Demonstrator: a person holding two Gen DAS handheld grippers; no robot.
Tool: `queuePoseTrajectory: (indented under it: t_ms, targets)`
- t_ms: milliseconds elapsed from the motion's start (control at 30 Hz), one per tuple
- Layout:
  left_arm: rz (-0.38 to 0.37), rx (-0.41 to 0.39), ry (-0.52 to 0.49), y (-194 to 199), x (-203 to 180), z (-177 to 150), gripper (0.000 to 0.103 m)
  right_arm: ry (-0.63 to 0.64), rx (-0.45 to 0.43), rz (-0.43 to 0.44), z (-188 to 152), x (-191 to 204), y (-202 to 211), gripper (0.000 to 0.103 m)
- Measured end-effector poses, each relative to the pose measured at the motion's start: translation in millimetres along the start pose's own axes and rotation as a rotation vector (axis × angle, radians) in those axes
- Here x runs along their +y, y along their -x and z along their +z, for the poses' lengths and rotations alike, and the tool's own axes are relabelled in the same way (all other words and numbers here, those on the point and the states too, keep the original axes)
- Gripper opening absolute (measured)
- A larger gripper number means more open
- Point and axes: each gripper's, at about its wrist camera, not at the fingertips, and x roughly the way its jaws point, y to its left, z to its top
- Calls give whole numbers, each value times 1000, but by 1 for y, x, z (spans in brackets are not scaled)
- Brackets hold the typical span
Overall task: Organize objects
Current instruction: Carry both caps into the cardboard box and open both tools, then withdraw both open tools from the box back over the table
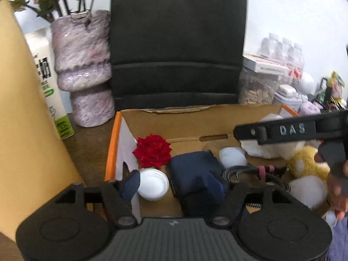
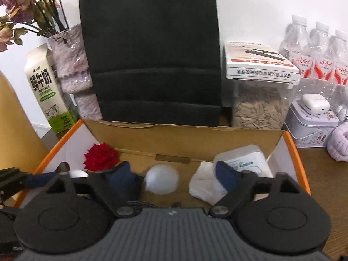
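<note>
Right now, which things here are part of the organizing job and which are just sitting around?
Job, as far as I can judge:
box
red rose
navy pouch
white cup
white dome
wipes pack
yellow plush

Just around:
vase
milk carton
black bag
seed jar
bottles
tin

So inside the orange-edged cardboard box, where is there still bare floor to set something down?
Bare cardboard shows along the back wall of the orange-edged cardboard box, between the red fabric rose and white plastic tub. The right end is crowded with a yellow plush toy and white tissues.
</note>
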Motion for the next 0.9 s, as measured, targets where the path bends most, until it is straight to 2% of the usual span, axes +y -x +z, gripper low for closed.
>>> queuePoseTrajectory:
  t_ms: [67,133,200,267,300,367,467,567,633,733,800,900]
  targets:
    - [-9,10,26,-1,3,4,72,-19,-9,11,3,-5,-1,87]
    - [4,32,-17,-2,-3,4,72,-22,-10,23,3,-7,-1,87]
    - [23,46,-40,3,-10,3,72,4,-6,-9,3,-1,3,88]
    - [-22,10,-23,23,-8,4,73,61,-20,-54,4,6,16,88]
    - [-44,-18,-12,37,-6,5,75,87,-40,-43,4,9,31,89]
    - [-41,-55,8,65,-6,12,85,118,-59,-32,6,12,56,93]
    - [-17,-118,34,116,-6,12,86,176,-92,-49,-3,13,101,101]
    - [-25,-199,52,171,-10,-20,92,174,-120,-16,-41,8,151,102]
    - [-28,-206,59,205,-17,-53,92,161,-141,-2,-80,6,189,102]
    - [-95,-220,51,255,-32,-119,95,176,-170,19,-145,13,253,103]
    - [-130,-217,50,281,-41,-160,97,185,-182,29,-189,20,294,103]
    - [-130,-156,68,309,-54,-215,97,185,-159,42,-251,27,335,103]
